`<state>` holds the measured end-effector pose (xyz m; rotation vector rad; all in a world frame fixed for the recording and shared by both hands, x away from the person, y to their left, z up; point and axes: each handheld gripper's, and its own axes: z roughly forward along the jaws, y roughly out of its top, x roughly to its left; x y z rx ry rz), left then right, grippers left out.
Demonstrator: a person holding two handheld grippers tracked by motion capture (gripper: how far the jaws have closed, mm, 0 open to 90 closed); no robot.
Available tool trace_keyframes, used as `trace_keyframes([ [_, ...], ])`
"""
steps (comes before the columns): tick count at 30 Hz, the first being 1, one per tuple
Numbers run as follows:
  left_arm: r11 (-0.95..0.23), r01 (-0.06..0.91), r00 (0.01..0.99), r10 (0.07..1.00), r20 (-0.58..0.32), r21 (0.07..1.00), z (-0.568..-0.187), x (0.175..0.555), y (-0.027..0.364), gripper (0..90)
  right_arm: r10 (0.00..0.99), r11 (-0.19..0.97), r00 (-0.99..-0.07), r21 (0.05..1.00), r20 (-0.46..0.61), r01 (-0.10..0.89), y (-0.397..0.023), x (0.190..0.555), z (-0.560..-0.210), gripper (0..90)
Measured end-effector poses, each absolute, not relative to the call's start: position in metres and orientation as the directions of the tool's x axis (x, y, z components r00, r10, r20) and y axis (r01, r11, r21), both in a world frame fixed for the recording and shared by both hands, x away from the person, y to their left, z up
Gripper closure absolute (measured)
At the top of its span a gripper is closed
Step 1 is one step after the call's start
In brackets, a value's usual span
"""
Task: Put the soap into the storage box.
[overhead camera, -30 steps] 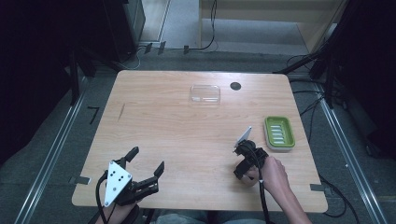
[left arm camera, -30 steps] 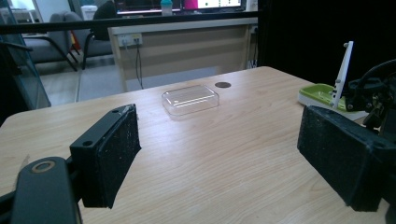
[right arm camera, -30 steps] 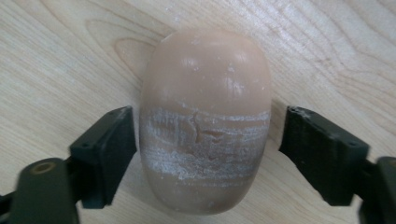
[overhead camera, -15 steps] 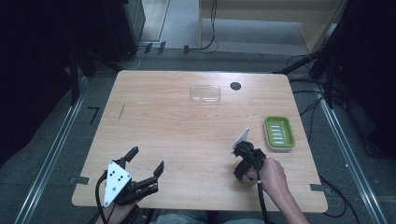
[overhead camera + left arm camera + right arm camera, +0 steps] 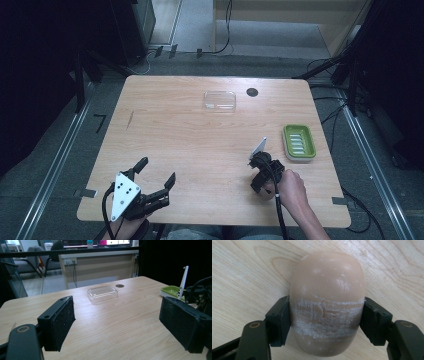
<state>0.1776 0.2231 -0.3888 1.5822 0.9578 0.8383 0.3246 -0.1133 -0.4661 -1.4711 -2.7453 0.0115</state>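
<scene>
Your right tool [image 5: 325, 322] has just been closing and now clamps the soap bar [image 5: 327, 302] across its short width (long axis pointing away); the green soap dish [image 5: 299, 142] lies just beyond. Your left tool [image 5: 155, 180] rests released.

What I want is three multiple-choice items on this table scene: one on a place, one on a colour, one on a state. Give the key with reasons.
1. Where on the table does the green dish lie?
A. in the far left corner
B. near the right edge
C. in the middle of the near edge

2. What colour is the soap bar?
A. blue
B. black
C. tan

3. How do the jaws of the right gripper stand?
A. shut on the soap bar
B. open and empty
C. shut on the green dish

Key:
1 B: the high view shows the dish by the right edge.
2 C: the right gripper view shows a tan bar.
3 A: the jaws have just been closing, and both pads press on the bar's sides.
</scene>
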Motion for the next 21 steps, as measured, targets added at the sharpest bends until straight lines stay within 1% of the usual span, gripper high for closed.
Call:
trace_keyframes([
  [7, -0.122, 0.161, 0.433, 0.9, 0.041, 0.979, -0.389, 0.178, 0.223, 13.1, 0.83, 0.557, -0.557, -0.027, 0.025, 0.83, -0.114, 0.325, -0.466, 32.7],
  [21, -0.123, 0.161, 0.435, 0.899, 0.042, 0.979, -0.389, 0.178, 0.223, 13.1, 0.836, 0.548, -0.547, -0.025, 0.031, 0.836, -0.127, 0.328, -0.453, 32.8],
])
